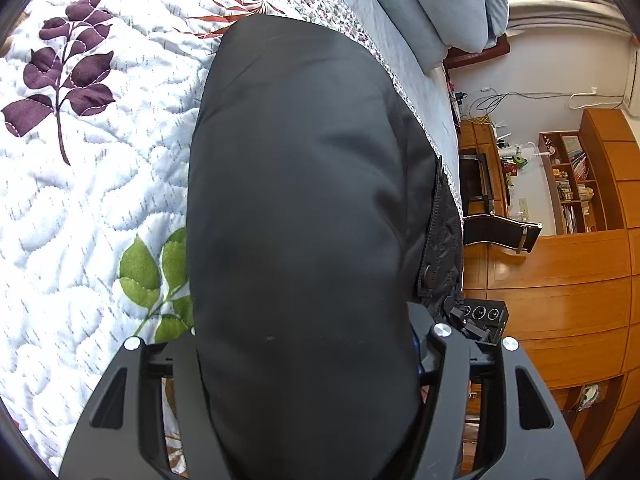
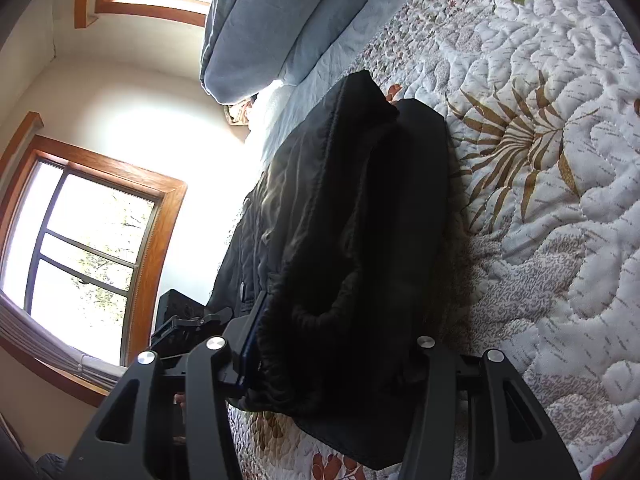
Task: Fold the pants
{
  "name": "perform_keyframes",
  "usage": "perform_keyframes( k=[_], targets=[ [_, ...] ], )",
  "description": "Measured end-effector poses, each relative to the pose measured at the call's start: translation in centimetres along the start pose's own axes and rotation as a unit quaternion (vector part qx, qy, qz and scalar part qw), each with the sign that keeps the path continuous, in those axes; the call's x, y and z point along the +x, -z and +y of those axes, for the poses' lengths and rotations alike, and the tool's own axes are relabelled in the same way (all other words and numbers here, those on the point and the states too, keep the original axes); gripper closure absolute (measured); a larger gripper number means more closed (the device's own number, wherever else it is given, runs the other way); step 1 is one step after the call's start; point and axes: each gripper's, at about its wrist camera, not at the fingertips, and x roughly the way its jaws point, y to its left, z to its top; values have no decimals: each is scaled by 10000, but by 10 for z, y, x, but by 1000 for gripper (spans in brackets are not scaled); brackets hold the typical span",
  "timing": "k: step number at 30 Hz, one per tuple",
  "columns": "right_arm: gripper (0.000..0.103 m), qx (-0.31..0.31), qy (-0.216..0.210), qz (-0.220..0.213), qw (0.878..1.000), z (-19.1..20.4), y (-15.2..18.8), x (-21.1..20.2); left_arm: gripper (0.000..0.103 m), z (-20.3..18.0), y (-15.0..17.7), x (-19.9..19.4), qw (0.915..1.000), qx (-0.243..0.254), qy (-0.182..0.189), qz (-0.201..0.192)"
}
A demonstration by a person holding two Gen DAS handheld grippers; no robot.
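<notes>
The black pants [image 1: 296, 208] lay folded lengthwise on the bed's white quilted bedspread [image 1: 92, 200], which carried purple, green and rust leaf prints. Their near end rose off the quilt into both tools. In the left wrist view, the smooth dark fabric filled the gap of the left hand-held gripper [image 1: 304, 360] and hid its fingertips, so it appeared to be grasping the pants, though the contact itself could not be seen. In the right wrist view, the right hand-held gripper [image 2: 332, 360] was closed on a bunched, gathered edge of the pants [image 2: 360, 220], with fabric pressed against its blue-edged finger [image 2: 250, 344]. The far end of the garment rested flat on the bedspread [image 2: 560, 200]. A grey-blue duvet [image 2: 256, 28] was piled beyond it. Wooden cabinets [image 1: 560, 280] stood beside the bed, and a wood-framed window [image 2: 92, 240] showed on the other side.
</notes>
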Motion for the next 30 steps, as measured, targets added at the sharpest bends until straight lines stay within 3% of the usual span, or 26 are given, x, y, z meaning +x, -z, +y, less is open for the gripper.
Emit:
perform_keyframes(
  k=[19, 25, 30],
  targets=[
    [52, 74, 4, -38, 10000, -10, 14, -18, 39, 8, 9, 2, 9999, -103, 105, -37],
    [34, 113, 40, -99, 9999, -8, 17, -19, 27, 11, 10, 2, 9999, -133, 28, -51],
    [33, 281, 17, -161, 9995, -14, 19, -33, 24, 13, 10, -4, 9999, -142, -9, -78]
  ],
)
